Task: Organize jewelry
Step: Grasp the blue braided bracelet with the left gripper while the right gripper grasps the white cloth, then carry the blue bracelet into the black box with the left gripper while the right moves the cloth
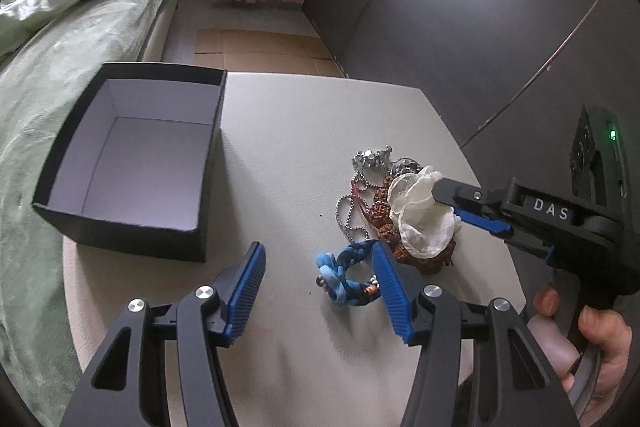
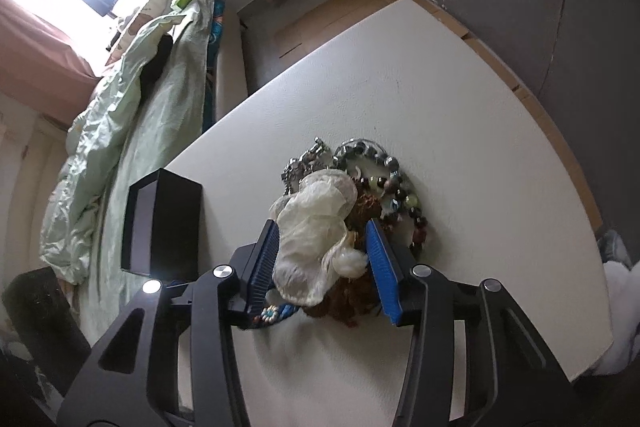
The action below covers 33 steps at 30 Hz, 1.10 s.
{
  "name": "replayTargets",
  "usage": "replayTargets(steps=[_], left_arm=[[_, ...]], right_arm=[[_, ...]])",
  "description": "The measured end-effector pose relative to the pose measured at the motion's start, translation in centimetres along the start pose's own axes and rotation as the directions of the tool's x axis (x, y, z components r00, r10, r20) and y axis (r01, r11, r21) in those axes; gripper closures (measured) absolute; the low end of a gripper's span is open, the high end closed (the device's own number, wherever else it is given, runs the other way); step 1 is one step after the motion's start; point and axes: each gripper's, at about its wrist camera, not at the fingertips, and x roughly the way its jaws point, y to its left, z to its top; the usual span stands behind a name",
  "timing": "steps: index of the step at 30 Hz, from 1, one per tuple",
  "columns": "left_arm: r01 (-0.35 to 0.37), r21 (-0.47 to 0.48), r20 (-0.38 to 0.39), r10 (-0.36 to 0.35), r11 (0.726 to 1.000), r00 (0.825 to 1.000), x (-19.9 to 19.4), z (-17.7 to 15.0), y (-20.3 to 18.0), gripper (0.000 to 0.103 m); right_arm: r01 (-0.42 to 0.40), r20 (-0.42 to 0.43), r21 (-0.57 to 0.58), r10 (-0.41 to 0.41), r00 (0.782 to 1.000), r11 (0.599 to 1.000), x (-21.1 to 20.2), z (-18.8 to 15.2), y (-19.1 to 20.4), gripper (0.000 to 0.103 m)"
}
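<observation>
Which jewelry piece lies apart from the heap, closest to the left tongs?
The blue braided bracelet, beside the left tongs; the chains, beads and white flower piece are piled together.

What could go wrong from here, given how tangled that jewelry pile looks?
The right tool straddles the white flower piece, which lies on the brown beads and ball chain; lifting may drag those along. The left tool sits beside the blue braided bracelet and could nudge it.
</observation>
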Motion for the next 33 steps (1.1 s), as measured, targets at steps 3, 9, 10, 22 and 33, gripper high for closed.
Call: replayTargets(steps=[3,9,10,22,33], left_arm=[[0.001,0.0,-0.013,-0.001,1.0,1.0,0.7,0.3,0.0,0.05],[0.014,-0.014,-0.05,-0.015,1.0,0.999,1.6,0.2,-0.3,0.05],[0.014,-0.011,-0.055,-0.014,1.0,0.998,1.7,0.1,-0.4,0.05],[-0.021,-0.018,-0.088,0.02,1.0,0.996,2.8,-1.4,-0.3,0.07],[0.011,0.021,0.063,-0.013,1.0,0.998,-1.9,-1.4,-1.4,0.089]], right_arm=[[0.014,-0.004,-0.011,-0.014,1.0,1.0,0.4,0.4,0.2,0.062],[0.042,0.016,-0.088,-0.041,0.999,0.995,0.8,0.9,1.5,0.062],[0.053,0.008,-0.104,-0.052,0.999,0.993,1.1,0.8,1.7,0.068],[-0.017,0.082,-0.103,0.025,0.996,0.995,-2.1,0.2,1.5,0.1],[-0.102,0.182,-0.129,0.124,0.975,0.986,-6.2,-0.8,1.7,0.1]])
